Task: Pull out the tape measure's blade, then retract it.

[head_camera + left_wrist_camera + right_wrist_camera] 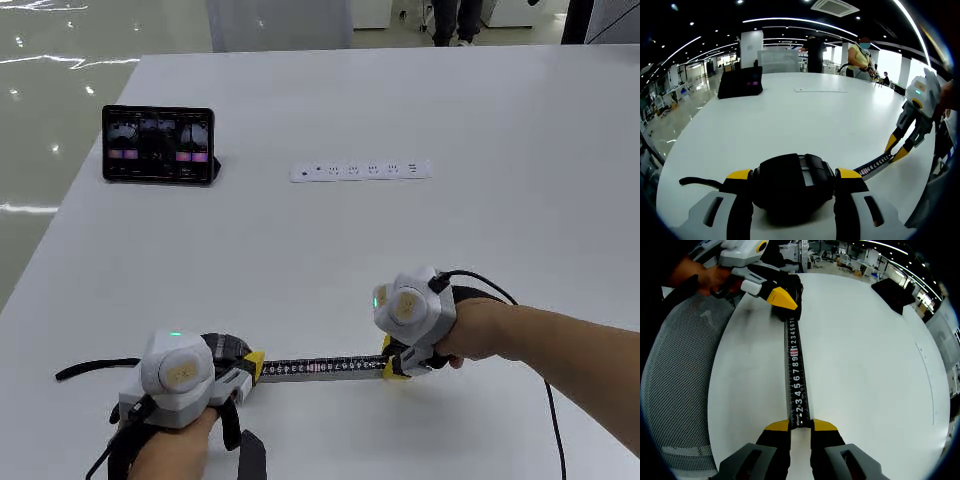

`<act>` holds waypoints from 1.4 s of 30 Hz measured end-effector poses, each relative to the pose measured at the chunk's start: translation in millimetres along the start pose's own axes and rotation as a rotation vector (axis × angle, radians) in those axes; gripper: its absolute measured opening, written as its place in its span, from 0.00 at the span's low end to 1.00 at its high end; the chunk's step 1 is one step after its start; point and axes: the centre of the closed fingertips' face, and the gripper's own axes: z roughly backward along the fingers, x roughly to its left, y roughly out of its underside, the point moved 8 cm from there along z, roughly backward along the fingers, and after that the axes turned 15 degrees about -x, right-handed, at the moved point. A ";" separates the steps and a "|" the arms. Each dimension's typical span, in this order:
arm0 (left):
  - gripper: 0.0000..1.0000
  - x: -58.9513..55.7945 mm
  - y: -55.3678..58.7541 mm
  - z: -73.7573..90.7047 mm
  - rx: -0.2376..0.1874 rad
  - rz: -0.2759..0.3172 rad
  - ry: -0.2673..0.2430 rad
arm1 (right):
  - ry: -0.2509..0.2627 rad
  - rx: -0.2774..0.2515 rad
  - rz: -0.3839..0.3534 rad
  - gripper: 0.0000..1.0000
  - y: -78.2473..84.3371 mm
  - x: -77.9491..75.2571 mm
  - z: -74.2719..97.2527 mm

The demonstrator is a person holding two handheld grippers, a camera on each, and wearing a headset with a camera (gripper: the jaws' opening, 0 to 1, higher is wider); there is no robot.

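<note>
Tape measure case (792,187) is sitting squeezed between the left gripper's (793,174) jaws so it cannot slide. The right gripper (800,426) is pinching the end of the blade (794,370), holding it stretched out.

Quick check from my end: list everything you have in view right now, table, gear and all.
table: one, white, under everything
tape measure case: one, black, clamped between yellow-tipped jaws
blade: one, dark with pale numbers, drawn out along the table from the case
strap: one, black, left of the case
tablet: one, black, screen lit, far left
power strip: one, white, mid-table
chair: one, grey mesh, beside the table edge
people: at least two, beyond the far end
left gripper: white, shut on the case
right gripper: white, shut on the blade's end
left hand, right hand: each holding its gripper
</note>
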 end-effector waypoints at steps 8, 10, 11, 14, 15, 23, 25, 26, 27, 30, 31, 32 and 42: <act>0.61 0.4 -0.2 -0.1 0.002 0.001 0.001 | -0.002 -0.001 0.009 0.11 -2.6 1.4 -1.6; 0.61 0.5 -0.2 -0.2 0.002 0.002 0.001 | -0.001 -0.003 0.005 0.11 -3.1 1.8 -1.8; 0.61 0.5 -0.2 -0.2 0.002 0.001 0.001 | 0.000 -0.004 0.005 0.11 -3.4 1.9 -2.0; 0.61 0.5 -0.4 -0.3 0.002 0.001 0.001 | -0.001 -0.004 0.004 0.11 -4.3 1.8 -2.7; 0.61 0.5 -0.5 -0.2 0.003 0.001 0.002 | -0.001 -0.004 0.004 0.11 -4.6 1.7 -2.9; 0.61 0.9 -0.8 -0.4 0.006 0.002 0.002 | -0.005 -0.004 -0.001 0.11 -7.3 0.9 -5.1; 0.61 1.0 -0.8 -0.5 0.006 0.003 0.002 | -0.005 -0.004 -0.004 0.11 -7.8 1.3 -5.4; 0.61 1.0 -0.8 -0.5 0.006 0.003 0.001 | -0.005 -0.005 -0.004 0.11 -8.0 1.3 -5.8; 0.61 0.9 -0.8 -0.4 0.006 0.004 0.001 | -0.005 -0.006 -0.003 0.11 -8.2 1.3 -6.0; 0.62 0.8 -0.7 -0.3 0.006 0.004 0.002 | -0.005 -0.008 0.002 0.11 -9.0 1.7 -6.8; 0.62 0.7 -0.7 -0.3 0.006 0.003 0.002 | -0.005 -0.010 0.002 0.11 -9.3 1.8 -7.0; 0.62 0.7 -0.8 -0.3 0.006 0.003 0.002 | -0.004 -0.013 -0.002 0.11 -9.5 2.1 -7.2; 0.62 0.6 -0.5 -0.2 0.005 0.003 0.001 | -0.006 -0.014 0.004 0.11 -12.8 2.5 -10.0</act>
